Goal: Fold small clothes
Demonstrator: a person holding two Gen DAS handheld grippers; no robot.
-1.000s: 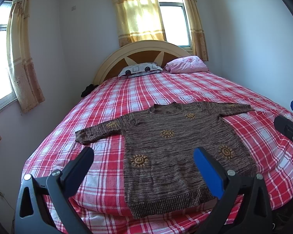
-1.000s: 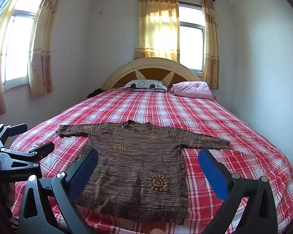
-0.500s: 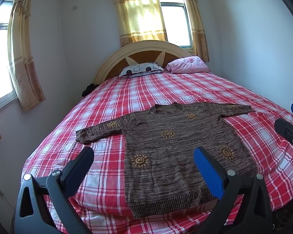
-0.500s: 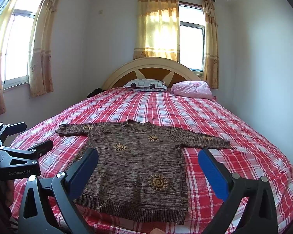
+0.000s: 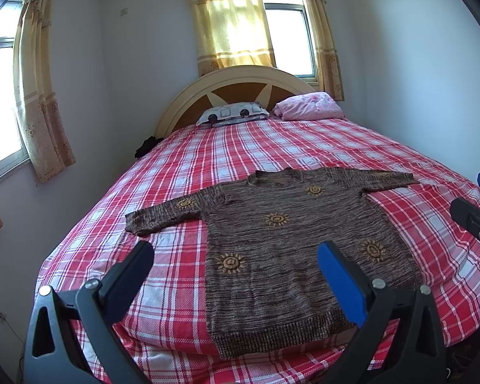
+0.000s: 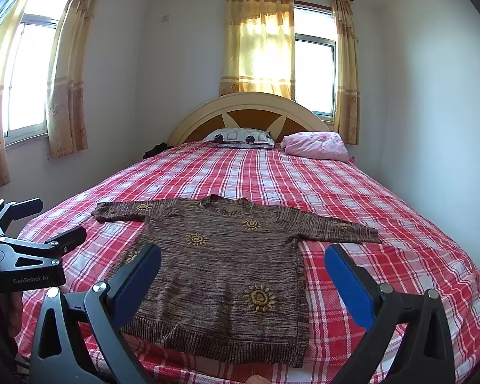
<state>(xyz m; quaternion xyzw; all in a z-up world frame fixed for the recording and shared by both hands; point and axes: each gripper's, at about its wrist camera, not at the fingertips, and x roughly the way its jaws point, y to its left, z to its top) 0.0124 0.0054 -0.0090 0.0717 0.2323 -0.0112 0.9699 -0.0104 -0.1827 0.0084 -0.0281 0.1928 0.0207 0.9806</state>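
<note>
In the left wrist view the left gripper (image 5: 235,267) sits low in the frame with its jaws spread wide and nothing between them; the brown sweater (image 5: 291,249) lies flat on the bed (image 5: 304,147) ahead and right of centre, hem at lower middle, collar toward the headboard at upper middle. Its long axis runs away from the camera, sleeves stretched out to either side. The left sleeve (image 5: 163,216) ends at mid-left, probably the closer reach for this gripper. At the right edge of this frame part of the other tool shows

In the right wrist view the right gripper (image 6: 243,270) is likewise released and empty, with the sweater (image 6: 227,265) centred between its fingers and the right sleeve (image 6: 342,227) reaching to mid-right. Only this view shows that cuff fully; the left one shows the hem corner at lower left more plainly. I judge no fold has begun
</note>
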